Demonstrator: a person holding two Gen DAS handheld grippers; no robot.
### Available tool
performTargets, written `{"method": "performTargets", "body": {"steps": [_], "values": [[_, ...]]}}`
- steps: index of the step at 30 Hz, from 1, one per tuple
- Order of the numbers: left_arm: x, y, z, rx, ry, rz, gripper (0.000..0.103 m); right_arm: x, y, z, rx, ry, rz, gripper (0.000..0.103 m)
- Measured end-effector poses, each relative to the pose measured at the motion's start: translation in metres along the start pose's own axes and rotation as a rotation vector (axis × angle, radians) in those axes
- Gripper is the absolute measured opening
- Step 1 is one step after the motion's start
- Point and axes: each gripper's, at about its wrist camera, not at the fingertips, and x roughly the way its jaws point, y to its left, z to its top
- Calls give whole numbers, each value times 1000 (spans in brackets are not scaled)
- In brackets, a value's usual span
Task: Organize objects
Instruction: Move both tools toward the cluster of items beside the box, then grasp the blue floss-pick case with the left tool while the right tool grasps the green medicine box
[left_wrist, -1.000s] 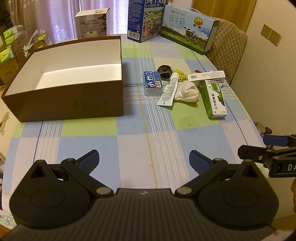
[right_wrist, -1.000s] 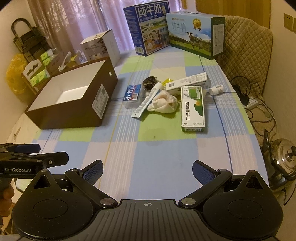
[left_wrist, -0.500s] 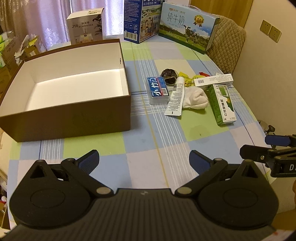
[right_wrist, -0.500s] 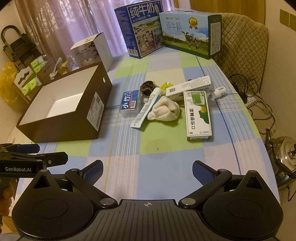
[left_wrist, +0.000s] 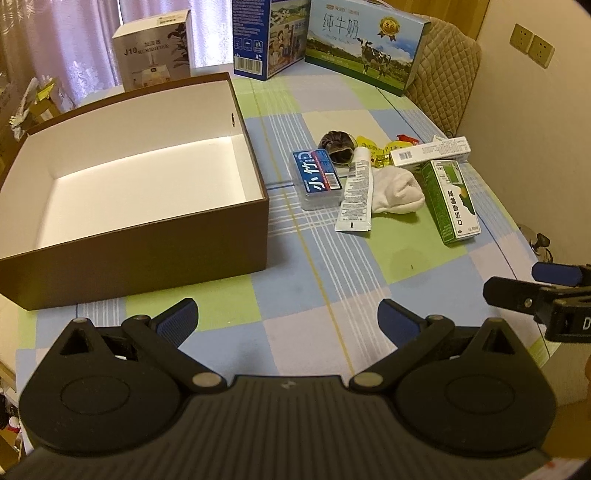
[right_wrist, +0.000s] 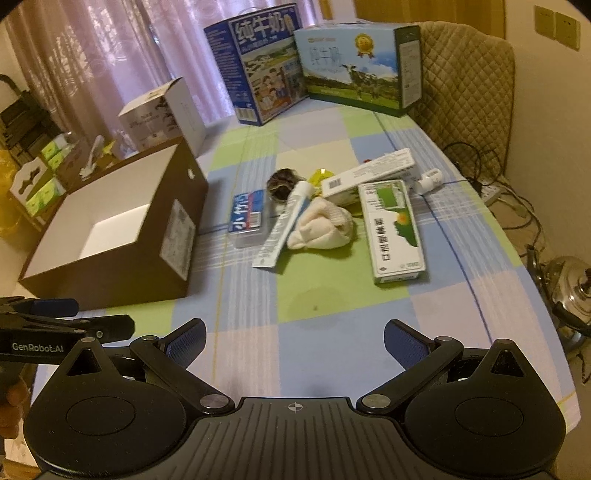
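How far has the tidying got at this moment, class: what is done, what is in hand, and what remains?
Done: nothing yet; the brown box shows only its bare white floor. In hand: nothing; the left gripper and right gripper are both open over the tablecloth. Left: the whole pile, including the toothpaste tube, white sock, green carton and blue-labelled case.

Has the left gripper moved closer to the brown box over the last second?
Yes. In the left wrist view the brown box and the toothpaste tube both sit lower and larger, so the left gripper, open and empty, has moved forward toward them.
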Motion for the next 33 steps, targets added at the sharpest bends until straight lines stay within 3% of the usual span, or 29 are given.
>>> {"method": "performTargets", "body": {"steps": [13,19,33], "values": [[25,-35,21,-35,12,-2,102,11,-56,29,-10,-41,-45,92],[45,-62,36,-38,12,-5,102,36,-80,42,-58,-40,-35,77],[97,-86,72,-58,29,47,102,93,-100,69,-85,-12,-29,74]]}}
